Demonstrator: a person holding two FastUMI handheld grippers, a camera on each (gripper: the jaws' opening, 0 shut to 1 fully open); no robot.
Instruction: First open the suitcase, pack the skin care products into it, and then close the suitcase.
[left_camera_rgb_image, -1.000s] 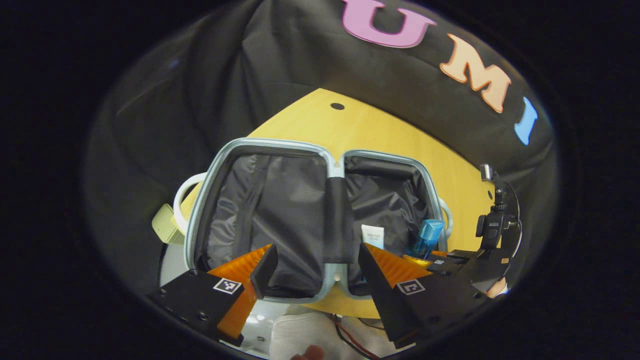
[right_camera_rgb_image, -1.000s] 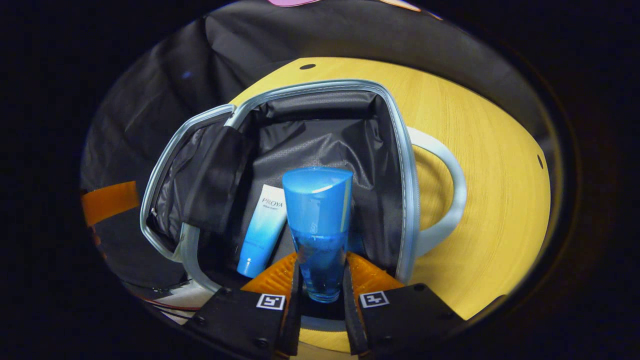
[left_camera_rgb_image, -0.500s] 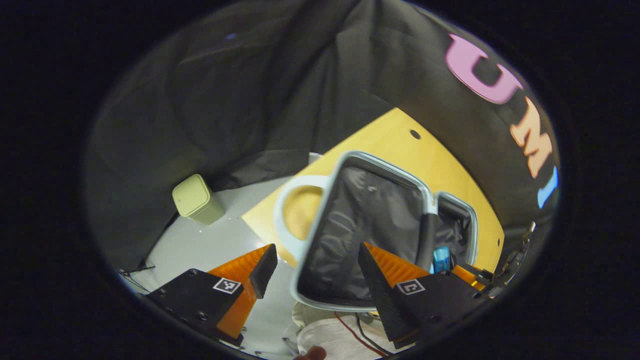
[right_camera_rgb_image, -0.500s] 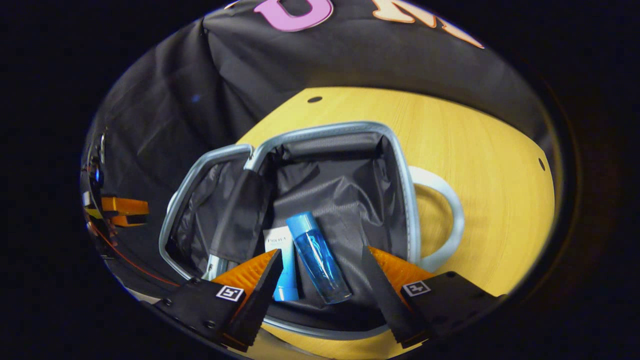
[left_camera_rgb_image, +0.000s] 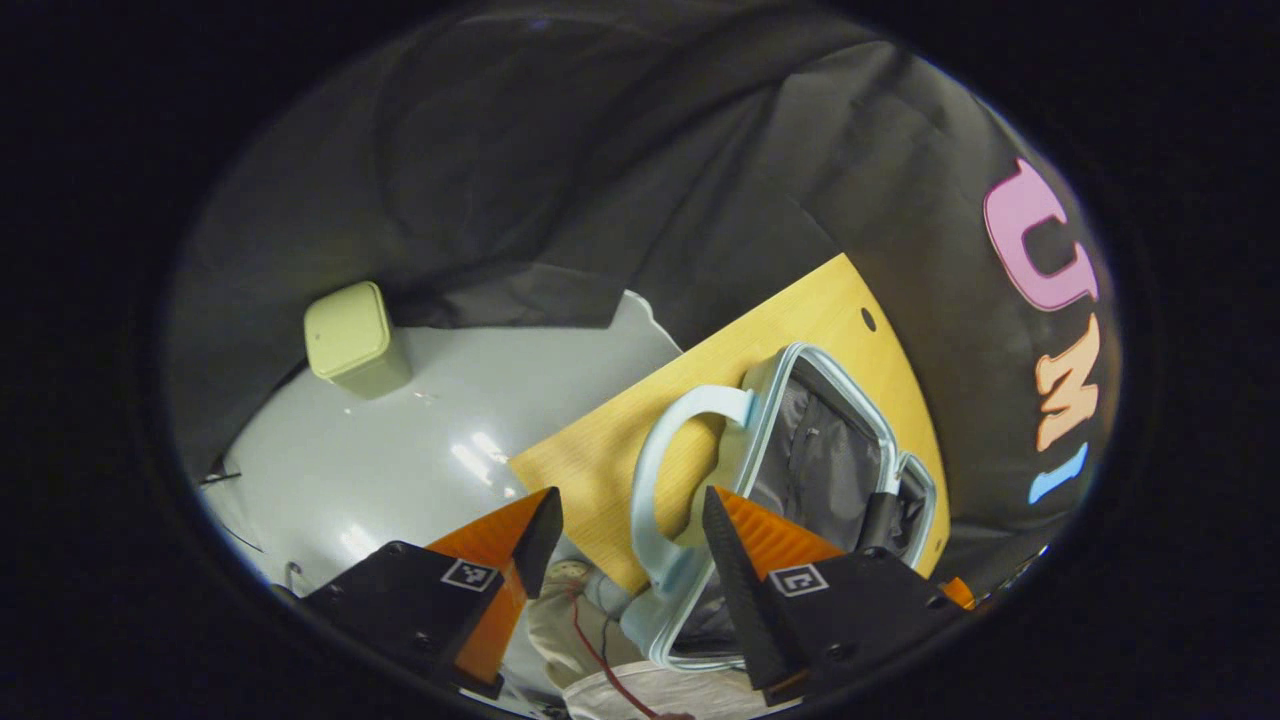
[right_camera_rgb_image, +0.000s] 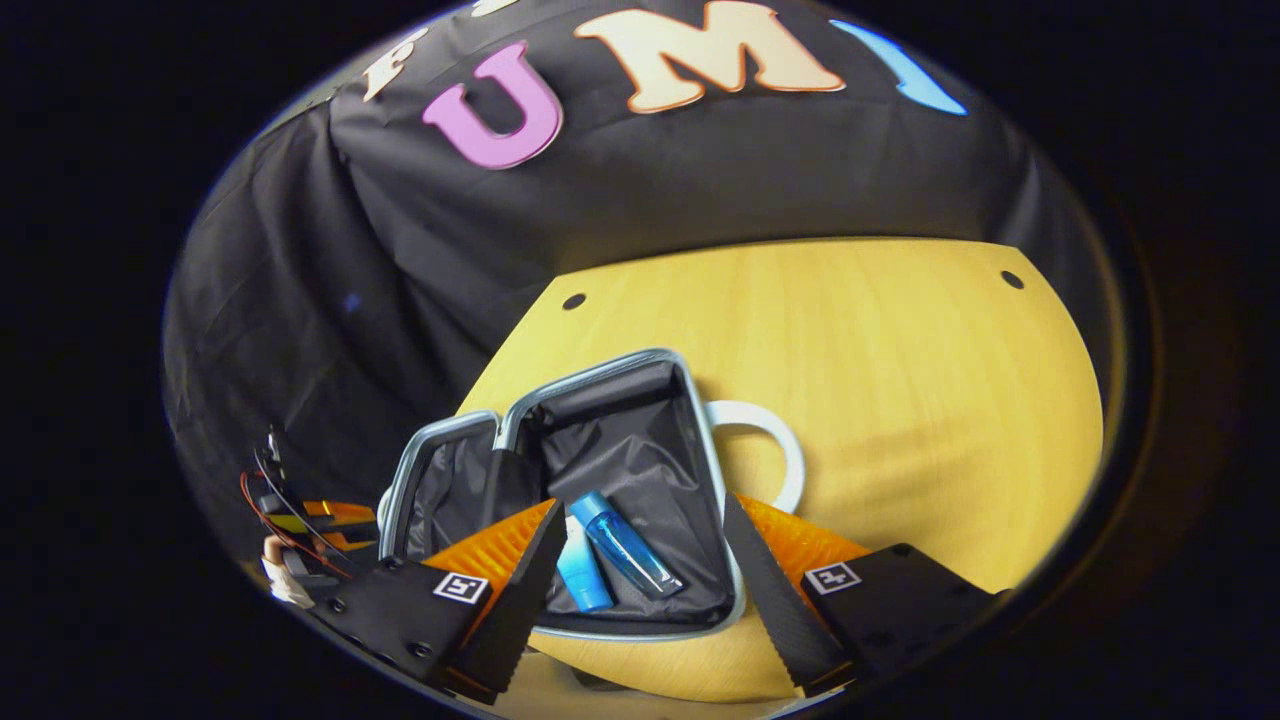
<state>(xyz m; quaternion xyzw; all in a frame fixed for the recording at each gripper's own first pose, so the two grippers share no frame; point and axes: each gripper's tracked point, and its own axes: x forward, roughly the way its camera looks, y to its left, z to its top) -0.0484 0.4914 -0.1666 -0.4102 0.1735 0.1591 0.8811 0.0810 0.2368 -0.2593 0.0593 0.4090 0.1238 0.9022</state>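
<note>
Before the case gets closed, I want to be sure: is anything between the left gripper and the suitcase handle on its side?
Nothing visible. In the left gripper view the left gripper is open, and the pale handle of the suitcase shows between its fingers with only bare table around it. The blue bottle and tube lie inside.

Open suitcase beside spread tool

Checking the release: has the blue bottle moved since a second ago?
Yes. The blue bottle left the right tongs, which are open, and lies flat in the suitcase beside the tube.
</note>
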